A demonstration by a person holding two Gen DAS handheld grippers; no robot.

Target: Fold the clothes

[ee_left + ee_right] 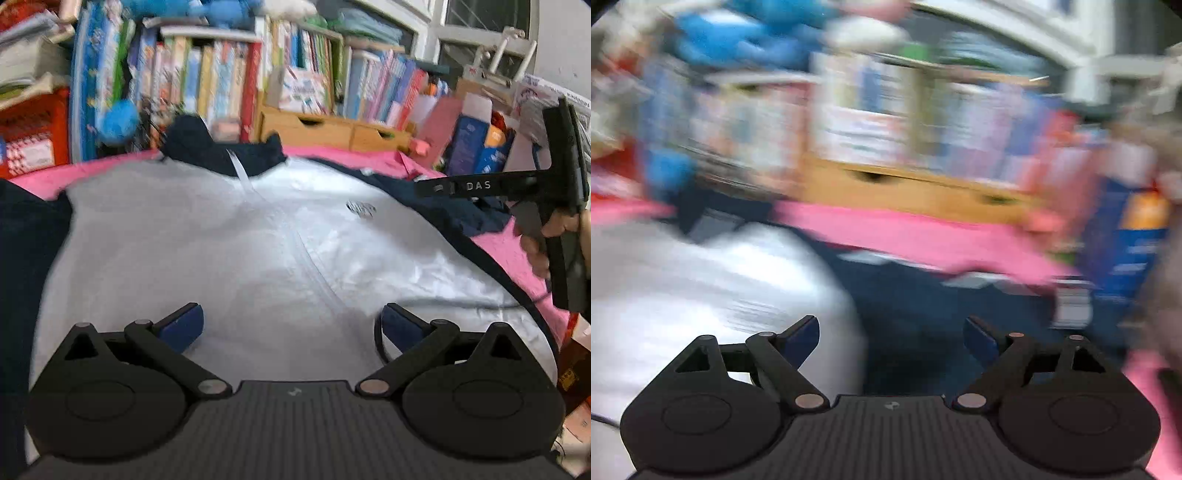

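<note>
Both jaws spread, left gripper and right gripper above jacket, unheld

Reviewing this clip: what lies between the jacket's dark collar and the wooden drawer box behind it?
Only a strip of pink cloth separates the collar from the drawer box, seen in the left wrist view.

Left gripper jaws apart, right gripper likewise — empty.
</note>
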